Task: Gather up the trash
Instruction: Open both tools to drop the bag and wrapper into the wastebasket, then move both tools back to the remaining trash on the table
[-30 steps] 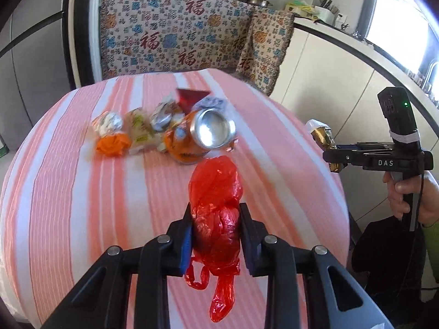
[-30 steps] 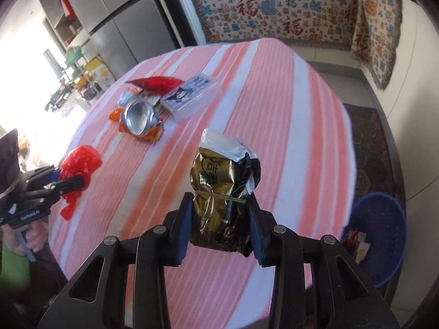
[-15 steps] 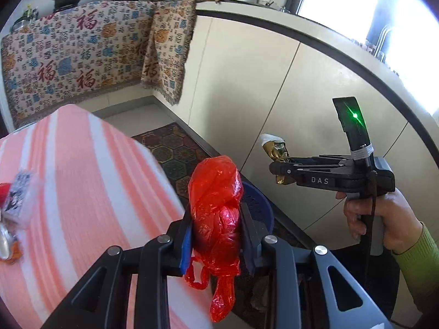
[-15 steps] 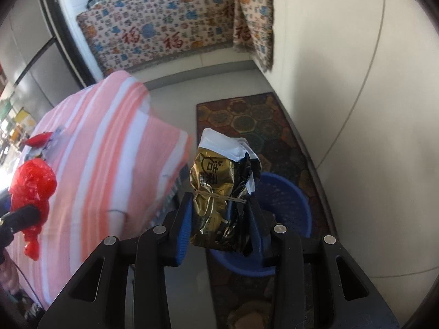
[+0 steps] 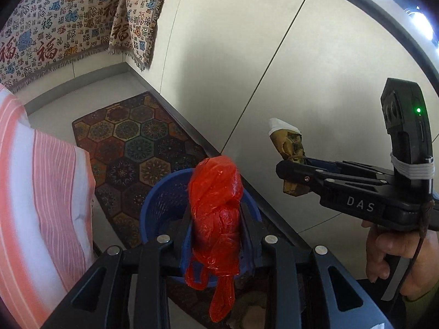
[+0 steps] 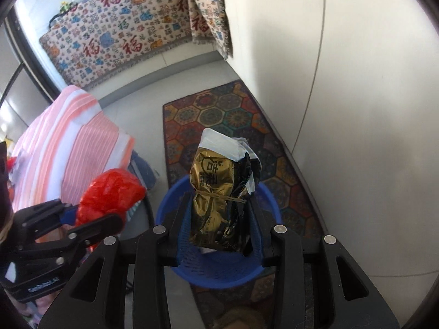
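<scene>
Claws both grip trash above the blue basket (image 6: 219,274), which stands on the patterned rug (image 6: 233,115) by the pale cabinet wall. Left claw (image 5: 215,235) pinches a crumpled red plastic bag (image 5: 216,205), its tail dangling below the pads. Right claw (image 6: 219,227) pinches a gold and black foil packet (image 6: 219,200) tied with a rubber band. Striped cloth covers the counter (image 6: 74,148) to the left
</scene>
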### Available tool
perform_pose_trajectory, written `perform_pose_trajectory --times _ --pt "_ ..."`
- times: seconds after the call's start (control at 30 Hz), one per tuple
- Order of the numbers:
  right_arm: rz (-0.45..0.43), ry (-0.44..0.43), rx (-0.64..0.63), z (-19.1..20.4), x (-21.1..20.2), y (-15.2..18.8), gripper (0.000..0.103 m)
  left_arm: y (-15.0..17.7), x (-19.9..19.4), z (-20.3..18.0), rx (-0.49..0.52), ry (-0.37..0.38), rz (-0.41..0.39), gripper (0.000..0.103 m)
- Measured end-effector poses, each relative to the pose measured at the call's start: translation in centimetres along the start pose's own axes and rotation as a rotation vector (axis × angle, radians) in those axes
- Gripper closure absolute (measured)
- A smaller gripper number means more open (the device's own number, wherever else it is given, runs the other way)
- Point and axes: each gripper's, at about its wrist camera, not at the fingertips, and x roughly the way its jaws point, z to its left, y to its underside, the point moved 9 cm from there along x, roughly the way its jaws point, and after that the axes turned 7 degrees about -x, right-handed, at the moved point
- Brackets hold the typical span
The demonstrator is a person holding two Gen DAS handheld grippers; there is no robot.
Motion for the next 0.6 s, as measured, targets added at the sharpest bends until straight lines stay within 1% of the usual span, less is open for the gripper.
perform_pose_trajectory --times 0.13,0.27,0.37,0.4,0.43,0.47,0.5,0.6 --pt "-0.010 -0.023 0.046 -1.6 0.2 -0.1 0.064 -0.3 1.9 0.0 -0.014 -0.005 0.018 0.071" --pt "-0.003 -0.041 0.067 -2.3 0.4 0.1 0.063 -0.2 3.3 0.1 -0.008 -0.014 0.026 0.071" --pt "0.003 -0.054 0.074 -2.5 0.7 0.2 0.060 -0.2 4.0 0.1 -0.010 -0.015 0.028 0.068" --pt "0.002 -0.058 0.077 -2.6 0.9 0.0 0.056 -0.3 4.2 0.2 -0.014 -0.017 0.031 0.057" --pt "0.002 -0.060 0.083 -2.8 1.0 0.0 0.050 -0.4 4.4 0.4 -0.021 -0.026 0.031 0.042" --pt "-0.001 -0.060 0.087 -2.9 1.1 0.0 0.041 -0.5 4.4 0.4 -0.027 -0.035 0.022 0.039" --pt "-0.001 -0.056 0.087 -2.9 1.0 0.0 0.040 -0.8 4.6 0.6 -0.032 -0.040 0.009 0.038" --pt "-0.012 -0.050 0.089 -3.0 0.7 -0.1 0.040 -1.2 4.3 0.9 -0.052 -0.041 0.007 0.038"
